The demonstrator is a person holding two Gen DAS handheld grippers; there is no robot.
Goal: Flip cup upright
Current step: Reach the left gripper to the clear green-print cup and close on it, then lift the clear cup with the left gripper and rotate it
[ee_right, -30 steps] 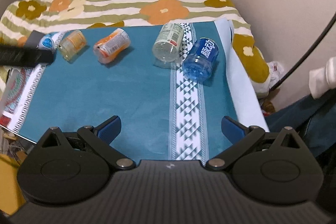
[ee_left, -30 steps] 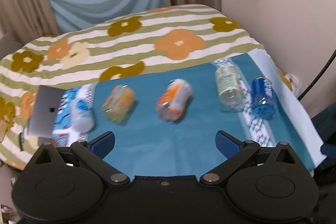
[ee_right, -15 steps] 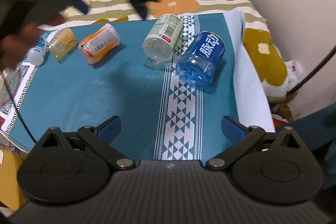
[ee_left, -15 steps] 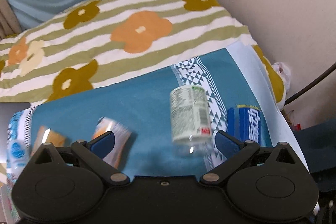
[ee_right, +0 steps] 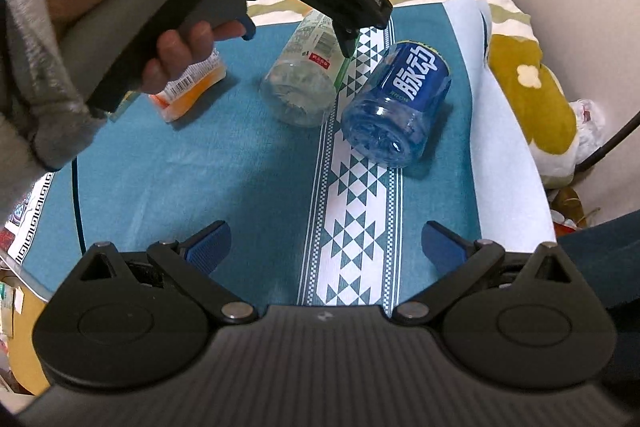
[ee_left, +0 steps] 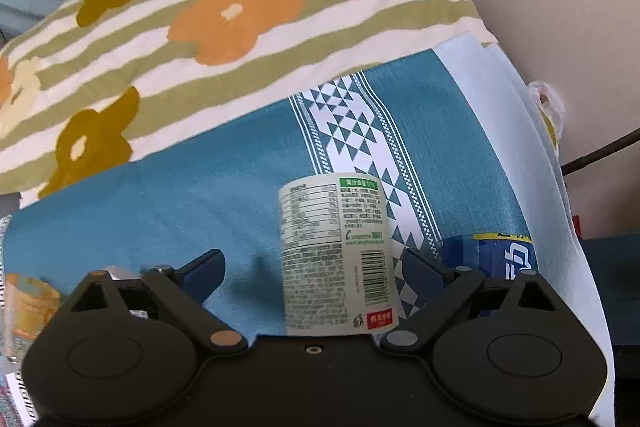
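The clear plastic cup with a pale green printed label lay on its side on the teal cloth with a white triangle-patterned band, its length running away from the left camera and its right edge over that band. In the right wrist view the same cup showed its clear moulded end toward the camera. The left gripper had its blue-padded fingers spread wide, one on each side of the cup, neither pad touching it; it grasped nothing. From the right wrist view the left gripper's black body hung over the cup's far end, held by a bare hand in a grey sleeve, with a dark fingertip just beside the label.

Just right of the cup lay a blue translucent plastic cup with white characters on its label, also on its side, close by but whether touching could not be told. To the cup's left lay an orange-labelled clear cup, partly hidden behind the hand. The right gripper hovered nearer the camera than the cup, well apart from it, above the patterned band, fingers wide and empty.

Beyond the cup, past the cloth's far edge, spread a green-and-white striped blanket with orange and mustard flowers.
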